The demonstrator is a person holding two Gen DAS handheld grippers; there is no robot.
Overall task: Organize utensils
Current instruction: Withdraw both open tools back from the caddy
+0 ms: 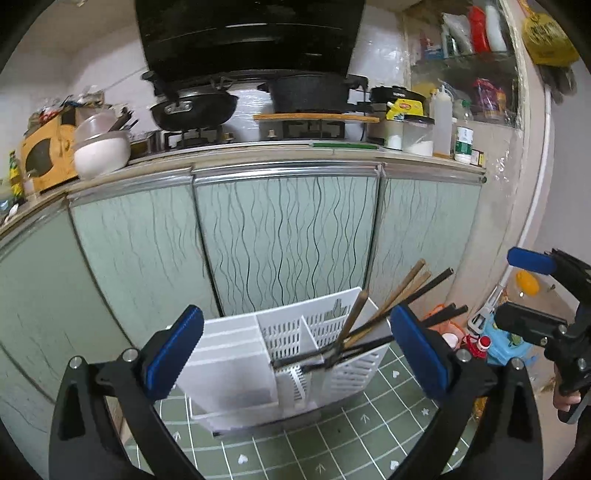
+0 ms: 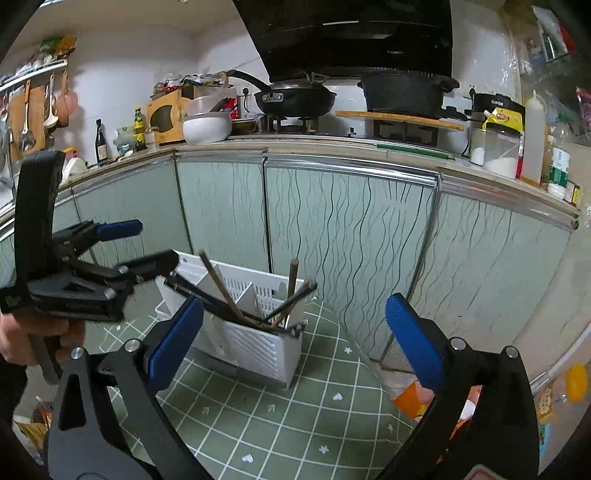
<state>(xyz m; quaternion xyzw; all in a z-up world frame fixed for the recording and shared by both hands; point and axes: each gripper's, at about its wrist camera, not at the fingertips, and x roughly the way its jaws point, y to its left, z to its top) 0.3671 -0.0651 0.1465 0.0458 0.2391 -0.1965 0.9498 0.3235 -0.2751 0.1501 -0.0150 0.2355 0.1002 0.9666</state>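
So everything here is sitting around the white utensil caddy [image 1: 280, 354], which is parked on a green tiled cloth [image 1: 332, 443] with little white hearts and flowers on it. Right behind the caddy the pale green cabinet doors [image 1: 288, 236] with wavy black lines are running the whole width of the kitchen. Above those, the counter is carrying a gas stove with a black frying pan [image 1: 194, 107] and a bigger black pot [image 1: 308, 92] on a wooden board, with the dark range hood [image 1: 251, 33] hanging over both.

The chopsticks [image 1: 369, 321], some brown and some black, are leaning out of the caddy's slotted compartments, tips pointing up and off to one side. Which exact slot each one is standing in, I honestly can't say, they're crossing each other too much.

The left gripper [image 1: 295, 354] is hovering just in front of the caddy, jaws spread wide, nothing between them. The right gripper [image 2: 295, 339] is doing the same beside the caddy, also released and carrying nothing.

Left of the stove a white bowl [image 2: 207, 127] is sitting on the counter; off to the caddy's far side jars and a squeeze bottle [image 2: 533, 140] are crowding the countertop.
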